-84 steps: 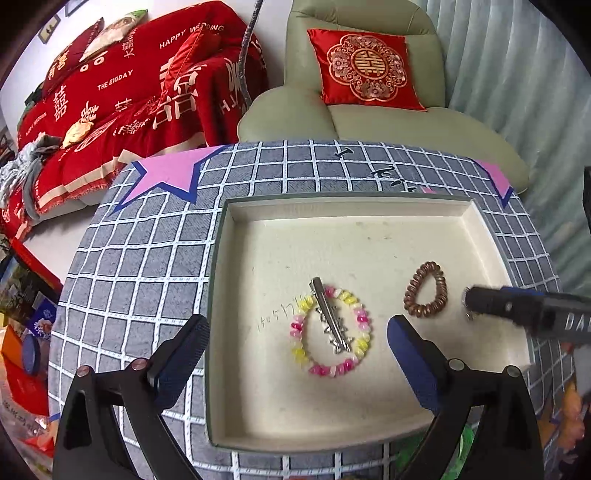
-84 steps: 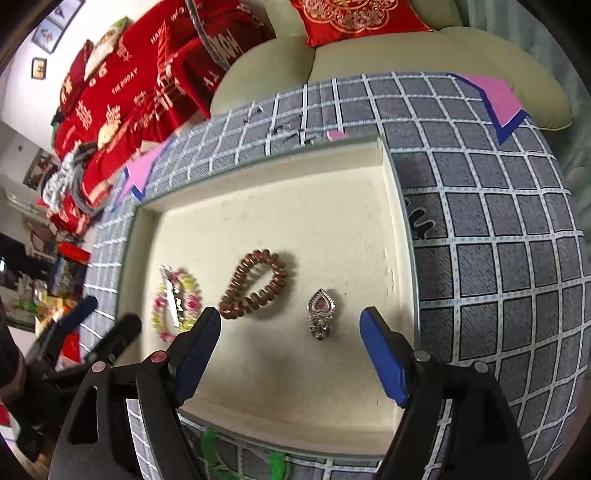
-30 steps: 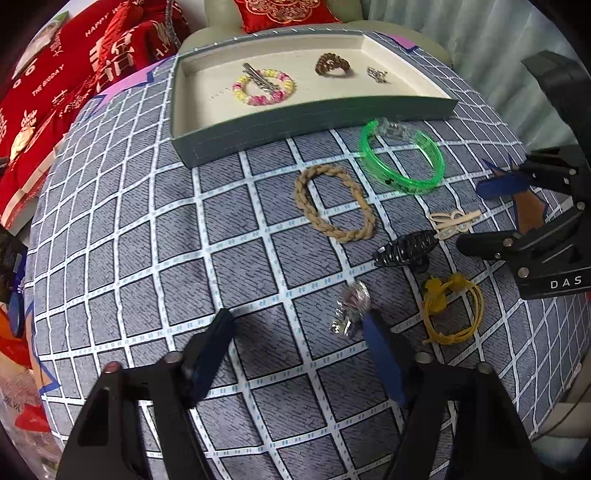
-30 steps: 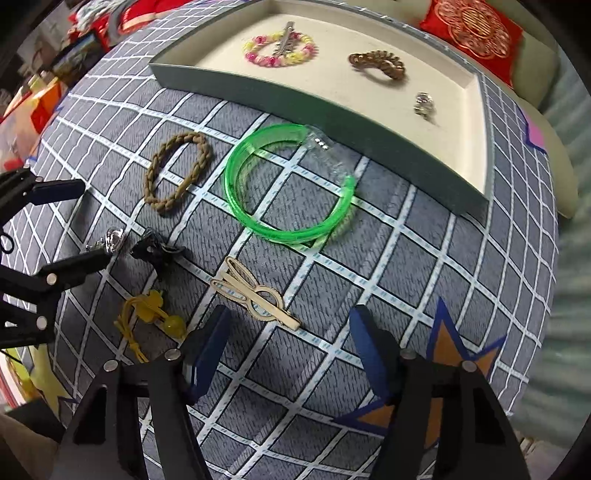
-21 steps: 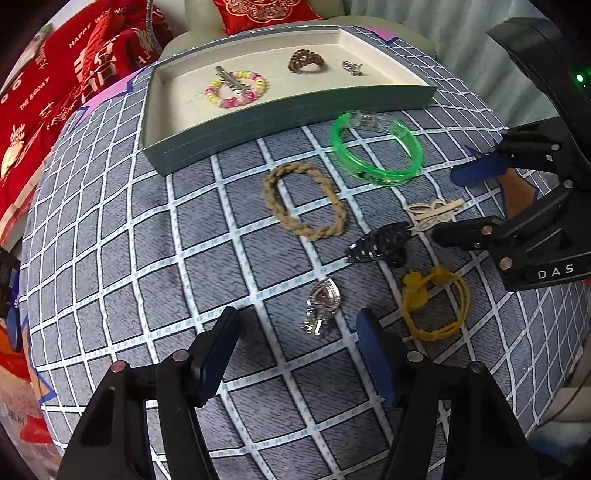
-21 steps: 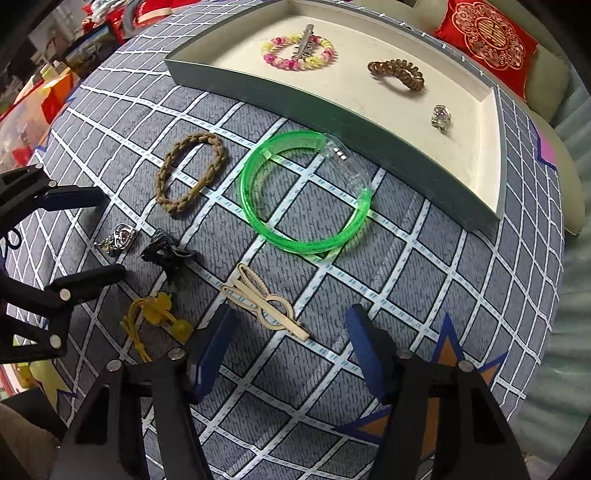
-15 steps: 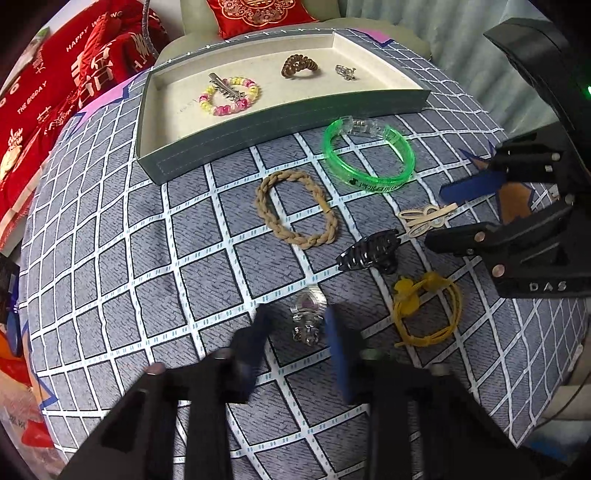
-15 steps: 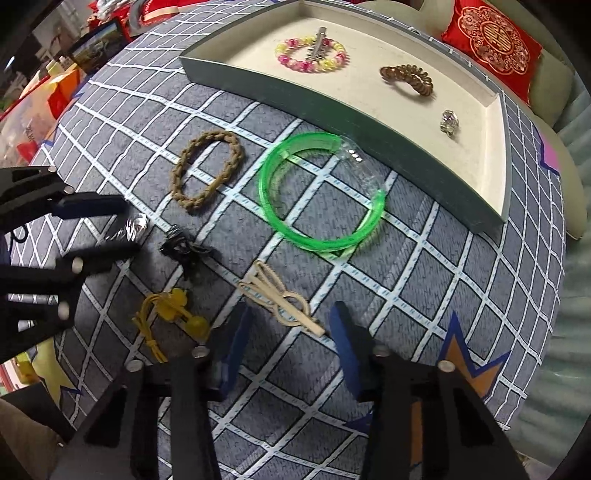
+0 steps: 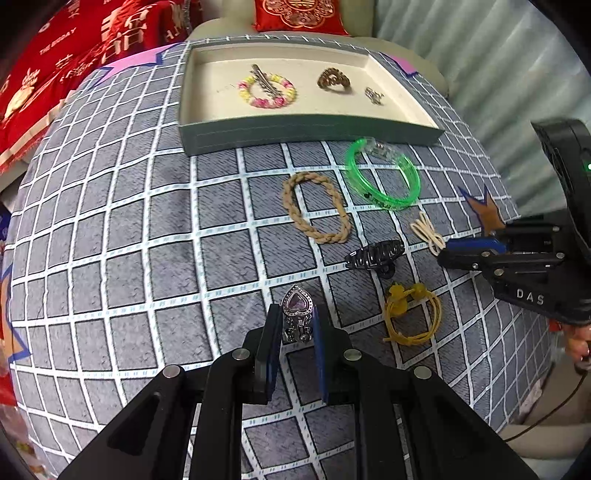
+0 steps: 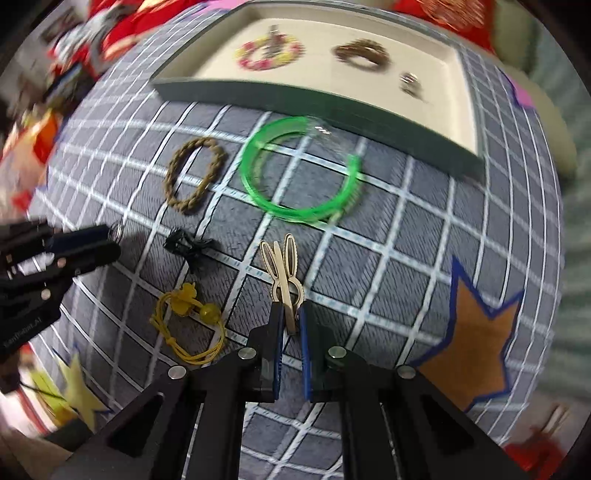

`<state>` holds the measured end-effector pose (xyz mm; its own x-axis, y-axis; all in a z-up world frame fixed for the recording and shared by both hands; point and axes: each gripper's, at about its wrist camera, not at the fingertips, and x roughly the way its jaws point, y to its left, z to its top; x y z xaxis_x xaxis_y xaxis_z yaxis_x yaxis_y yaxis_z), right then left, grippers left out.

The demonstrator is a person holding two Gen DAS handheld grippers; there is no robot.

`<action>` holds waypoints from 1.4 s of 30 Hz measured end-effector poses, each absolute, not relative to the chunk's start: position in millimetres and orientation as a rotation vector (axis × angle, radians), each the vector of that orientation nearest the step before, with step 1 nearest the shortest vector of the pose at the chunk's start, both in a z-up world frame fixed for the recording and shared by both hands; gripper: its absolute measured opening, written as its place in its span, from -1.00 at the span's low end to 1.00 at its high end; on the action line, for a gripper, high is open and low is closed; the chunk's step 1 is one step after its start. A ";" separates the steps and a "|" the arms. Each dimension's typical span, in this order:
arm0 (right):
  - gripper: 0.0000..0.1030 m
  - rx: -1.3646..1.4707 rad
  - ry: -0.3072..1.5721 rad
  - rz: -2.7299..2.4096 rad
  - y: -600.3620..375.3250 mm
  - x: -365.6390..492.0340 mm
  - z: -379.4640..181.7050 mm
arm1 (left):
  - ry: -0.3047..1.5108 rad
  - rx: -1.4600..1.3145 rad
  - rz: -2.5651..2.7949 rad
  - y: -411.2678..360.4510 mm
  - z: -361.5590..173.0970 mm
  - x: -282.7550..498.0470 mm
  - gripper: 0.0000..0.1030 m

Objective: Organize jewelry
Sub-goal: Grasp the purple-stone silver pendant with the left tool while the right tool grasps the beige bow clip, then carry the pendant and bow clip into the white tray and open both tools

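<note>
My left gripper (image 9: 295, 314) is shut on a silver heart pendant (image 9: 296, 302) with a purple stone, just over the checked tablecloth. In the right wrist view my right gripper (image 10: 290, 314) points straight down, its jaws closing tight on the end of a beige rabbit-ear hair clip (image 10: 282, 266), and the pads press on it. The right gripper (image 9: 443, 254) also shows at the right of the left wrist view, with the clip (image 9: 426, 232) at its tips. At the back stands the green tray (image 9: 295, 129) holding a beaded bracelet (image 9: 267, 90), a brown coil tie (image 9: 332, 79) and a small silver piece (image 9: 373, 95).
Loose on the cloth between tray and grippers lie a green bangle (image 9: 382, 177), a braided tan band (image 9: 316, 206), a black claw clip (image 9: 376, 254) and a yellow hair tie (image 9: 412, 314). A sofa with a red cushion (image 9: 299, 14) sits behind the round table.
Both grippers went from wide open to shut: the left on the heart pendant, the right on the rabbit-ear clip. Each wrist rolled a little while closing.
</note>
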<state>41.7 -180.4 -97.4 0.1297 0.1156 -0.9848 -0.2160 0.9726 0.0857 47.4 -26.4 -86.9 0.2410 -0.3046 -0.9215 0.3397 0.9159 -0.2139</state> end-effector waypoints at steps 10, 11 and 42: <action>-0.83 0.206 1.401 0.184 -222.6 39.7 -86.0 | 1.216 -0.017 -0.425 -16.7 -66.3 52.6 -0.49; -0.83 0.217 1.398 0.181 -227.1 42.7 -83.1 | 1.210 -0.019 -0.425 -16.0 -64.0 53.3 -0.49; -0.83 0.336 1.238 0.151 -284.1 189.7 -32.4 | 1.057 -0.061 -0.328 -36.5 -24.8 188.4 -0.49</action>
